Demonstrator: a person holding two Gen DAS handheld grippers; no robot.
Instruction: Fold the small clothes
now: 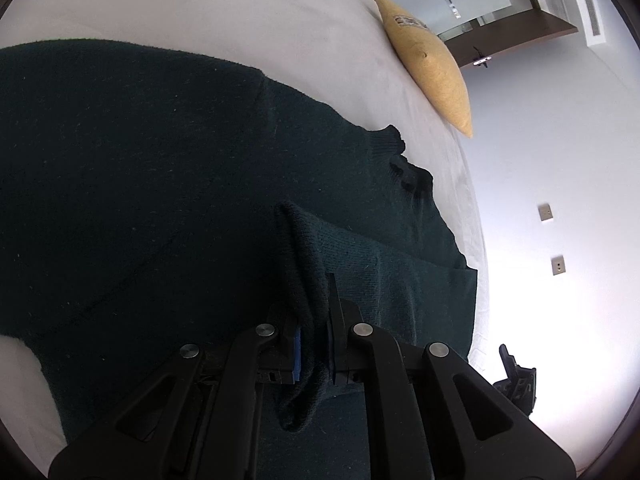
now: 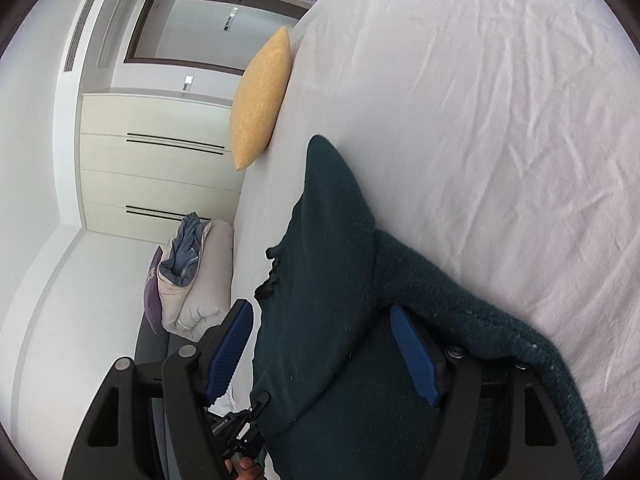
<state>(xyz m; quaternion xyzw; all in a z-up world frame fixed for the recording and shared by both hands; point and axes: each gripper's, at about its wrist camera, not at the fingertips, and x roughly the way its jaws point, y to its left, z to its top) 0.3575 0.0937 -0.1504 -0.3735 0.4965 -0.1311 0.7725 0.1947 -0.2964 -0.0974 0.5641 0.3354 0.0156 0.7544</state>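
a dark green knitted sweater (image 1: 160,184) lies spread on a white bed sheet (image 1: 240,12), covering most of the near and left part of the left wrist view, with its ribbed collar (image 1: 400,152) toward the far right edge of the bed. the left gripper (image 1: 316,344) is clamped tight on a bunched fold of the sweater – a ribbed cuff or sleeve end – the knit squeezed between the blue pads (image 1: 297,356) and hanging loose below them. a flatter sleeve panel runs off to the right of that grip, toward the bed's edge. in the right wrist view the right gripper (image 2: 324,344) stands with its blue pads (image 2: 412,348) well apart; the sweater (image 2: 332,280) lies between and beneath them, and neither pad presses on it. a thick rolled strip of the knit passes over the right finger and trails to the near right. a yellow cushion (image 2: 260,100) rests at the far edge of the bed, and beyond the bed's left side sits a pile of folded bedding (image 2: 196,276) before a pale wardrobe (image 2: 160,160). fingertips of the person's hand (image 2: 244,470) show at the near edge, under the other gripper's black frame.
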